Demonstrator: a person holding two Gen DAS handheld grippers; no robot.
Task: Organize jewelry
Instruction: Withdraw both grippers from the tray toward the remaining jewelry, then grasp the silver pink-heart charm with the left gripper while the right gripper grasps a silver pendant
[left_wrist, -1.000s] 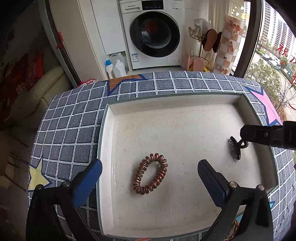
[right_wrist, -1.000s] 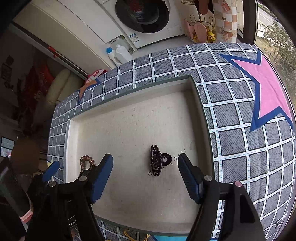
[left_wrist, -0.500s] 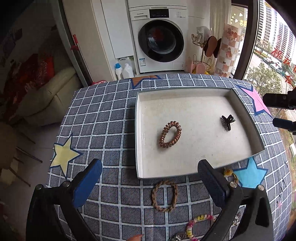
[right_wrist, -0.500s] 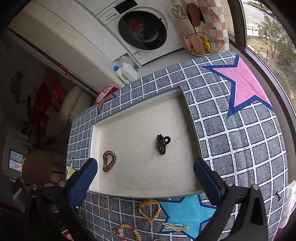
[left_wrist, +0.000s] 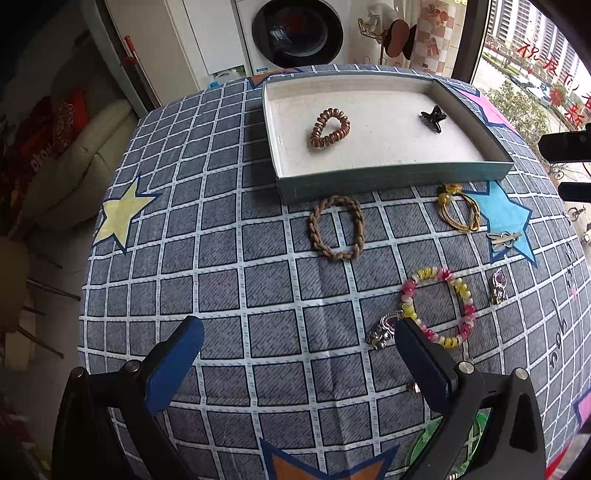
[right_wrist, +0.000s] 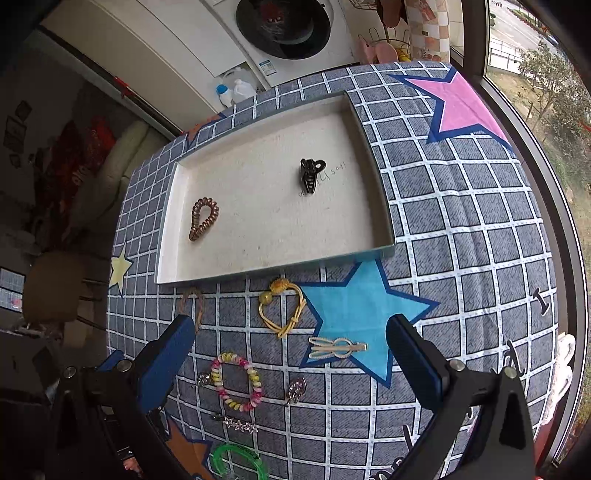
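Observation:
A shallow tray (left_wrist: 391, 177) (right_wrist: 380, 192) on the checked cloth holds a copper spiral hair tie (left_wrist: 330, 128) (right_wrist: 203, 218) and a black claw clip (left_wrist: 433, 119) (right_wrist: 311, 174). In front of it lie a braided brown band (left_wrist: 337, 228), a yellow hair tie (left_wrist: 458, 211) (right_wrist: 282, 307), a pearl clip (right_wrist: 337, 347) and a pink-yellow bead bracelet (left_wrist: 439, 306) (right_wrist: 238, 381). My left gripper (left_wrist: 295, 363) is open and empty above the cloth, left of the bracelet. My right gripper (right_wrist: 290, 356) is open and empty over the yellow tie and pearl clip.
Small silver charms (left_wrist: 382, 330) (left_wrist: 498, 285), a star hairpin (right_wrist: 236, 422) and a green bangle (right_wrist: 238, 461) lie near the table's front. A washing machine (left_wrist: 295, 33) and a sofa (left_wrist: 74, 162) stand beyond the table. A window is on the right.
Both grippers have pulled back and up from the tray, staying open. The loose jewelry in front of the tray has come into view. The spiral tie and claw clip stay in the tray.

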